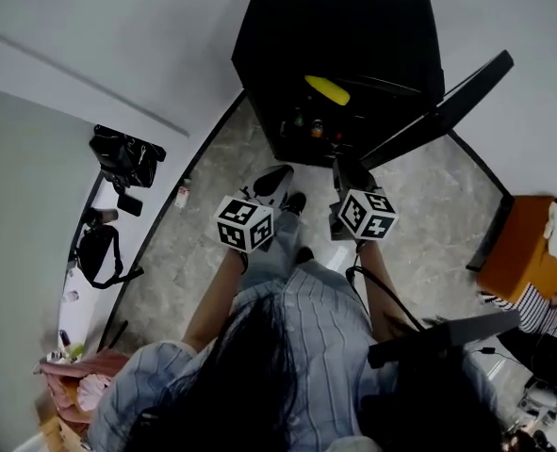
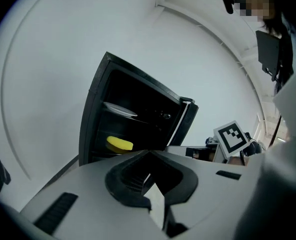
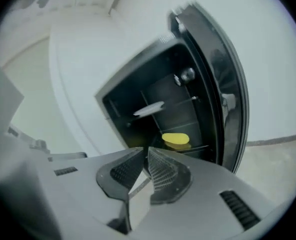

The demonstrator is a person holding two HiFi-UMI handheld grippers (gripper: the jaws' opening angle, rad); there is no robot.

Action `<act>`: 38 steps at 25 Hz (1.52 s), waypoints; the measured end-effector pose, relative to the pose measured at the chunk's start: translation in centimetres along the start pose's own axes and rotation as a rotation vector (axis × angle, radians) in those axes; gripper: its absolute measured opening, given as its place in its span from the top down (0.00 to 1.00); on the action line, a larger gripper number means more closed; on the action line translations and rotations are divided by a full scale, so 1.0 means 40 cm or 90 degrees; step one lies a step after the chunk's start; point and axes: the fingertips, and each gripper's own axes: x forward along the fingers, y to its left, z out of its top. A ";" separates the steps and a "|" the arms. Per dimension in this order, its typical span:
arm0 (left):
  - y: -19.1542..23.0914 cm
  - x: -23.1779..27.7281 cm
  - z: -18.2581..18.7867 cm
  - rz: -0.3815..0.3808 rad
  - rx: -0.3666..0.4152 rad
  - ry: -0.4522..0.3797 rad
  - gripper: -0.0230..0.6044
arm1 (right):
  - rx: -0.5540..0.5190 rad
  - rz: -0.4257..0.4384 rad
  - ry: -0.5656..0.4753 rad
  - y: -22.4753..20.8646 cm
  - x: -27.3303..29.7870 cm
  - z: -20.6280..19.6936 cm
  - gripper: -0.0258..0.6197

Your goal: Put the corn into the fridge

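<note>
With the left gripper (image 2: 149, 152) and right gripper (image 3: 145, 148) clenched empty, the fridge door (image 1: 448, 109) could be left open and the corn (image 1: 327, 89) warmed.

Dim, flat grey light; the boxy black fridge (image 3: 178, 114) swallows detail in shadow. Gripper views bow at dark corners (the right one smeared).
</note>
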 end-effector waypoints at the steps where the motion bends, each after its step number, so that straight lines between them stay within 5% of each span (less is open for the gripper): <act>1: -0.011 -0.017 0.002 0.002 0.004 -0.006 0.95 | -0.007 0.010 -0.004 0.017 -0.023 0.003 0.90; 14: -0.181 -0.221 -0.038 0.033 0.015 -0.086 0.95 | -0.082 0.123 -0.049 0.217 -0.282 -0.042 0.91; 25: -0.251 -0.329 -0.156 0.049 0.005 -0.043 0.95 | -0.053 0.137 -0.061 0.251 -0.426 -0.092 0.91; 38: -0.269 -0.445 -0.213 0.007 0.030 -0.017 0.95 | -0.047 0.098 -0.075 0.323 -0.510 -0.159 0.91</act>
